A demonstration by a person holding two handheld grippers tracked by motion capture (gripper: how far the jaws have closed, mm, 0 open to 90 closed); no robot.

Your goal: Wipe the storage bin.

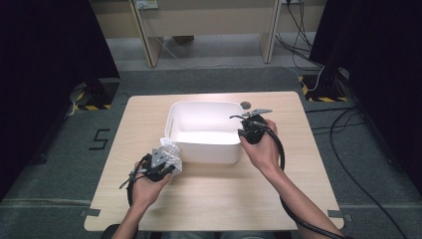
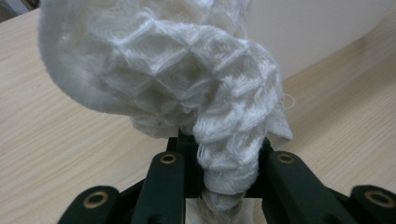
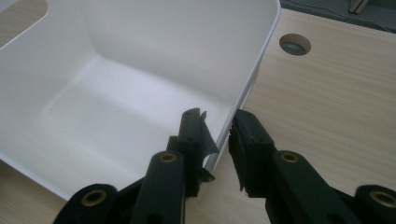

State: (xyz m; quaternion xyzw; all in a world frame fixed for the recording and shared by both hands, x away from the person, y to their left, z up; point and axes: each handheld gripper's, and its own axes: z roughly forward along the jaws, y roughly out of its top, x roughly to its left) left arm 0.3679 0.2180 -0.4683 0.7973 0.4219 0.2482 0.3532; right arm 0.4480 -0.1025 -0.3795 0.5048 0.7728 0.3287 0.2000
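Observation:
A white waffle-weave cloth (image 1: 171, 150) is bunched in my left gripper (image 1: 168, 164), which is shut on it just off the front left corner of a white plastic bin (image 1: 209, 152). In the left gripper view the cloth (image 2: 187, 70) bulges above the jaws of the left gripper (image 2: 224, 163), and a twisted end is pinched between them, low over the wooden table (image 2: 51, 140). My right gripper (image 1: 242, 134) is at the bin's right wall. In the right gripper view the right gripper (image 3: 217, 126) has one jaw inside and one outside the rim, closed on it. Nothing lies in the bin (image 3: 163, 42).
The bin stands mid-table on a light wooden table (image 1: 224, 189). A round cable hole (image 1: 245, 105) sits just behind the bin's right corner, and the cable hole (image 3: 294, 44) is also in the right gripper view. Table legs and cables lie on the grey floor beyond.

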